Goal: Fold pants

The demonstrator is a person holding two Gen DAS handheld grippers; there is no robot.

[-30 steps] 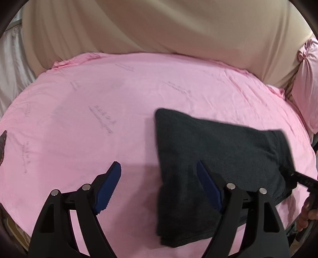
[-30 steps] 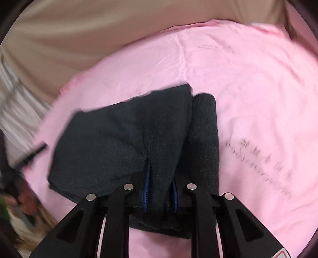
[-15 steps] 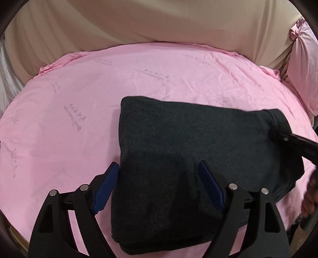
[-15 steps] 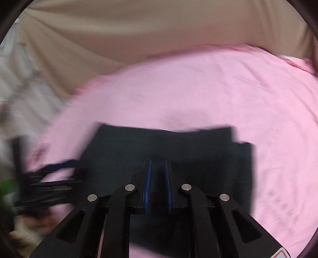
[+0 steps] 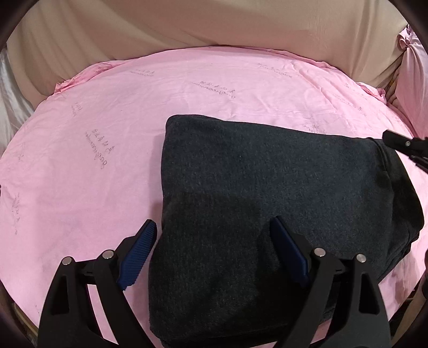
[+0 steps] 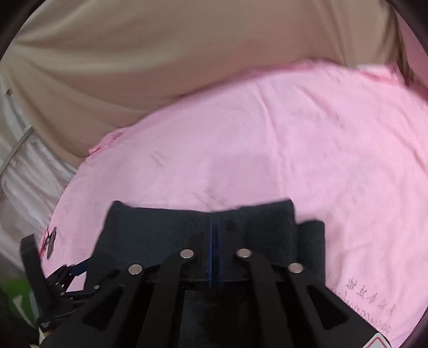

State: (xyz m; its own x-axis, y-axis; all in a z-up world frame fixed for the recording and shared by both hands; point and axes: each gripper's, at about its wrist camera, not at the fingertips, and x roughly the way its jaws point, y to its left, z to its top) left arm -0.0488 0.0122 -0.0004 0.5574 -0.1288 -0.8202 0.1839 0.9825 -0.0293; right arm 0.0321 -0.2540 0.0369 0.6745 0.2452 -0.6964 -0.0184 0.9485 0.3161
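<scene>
The dark grey pants (image 5: 267, 200) lie folded in a thick rectangle on the pink sheet (image 5: 93, 160). My left gripper (image 5: 214, 241) is open and empty, hovering over the near left part of the pile, its blue pads either side of the fold edge. In the right wrist view the pants (image 6: 160, 230) lie under my right gripper (image 6: 214, 235), whose blue pads are pressed together with no cloth visibly between them. The right gripper's tip also shows in the left wrist view (image 5: 401, 146) at the pants' far right corner.
A beige cloth backdrop (image 5: 214, 24) rises behind the round pink surface. A pink bundle (image 5: 412, 80) sits at the far right. White fabric (image 6: 24, 182) hangs past the left edge. The left gripper shows at the lower left of the right wrist view (image 6: 61, 278).
The right gripper let go of the fold it was pinching and shut empty, lifting over the pants. The left gripper moved right, over the folded pile, staying open.
</scene>
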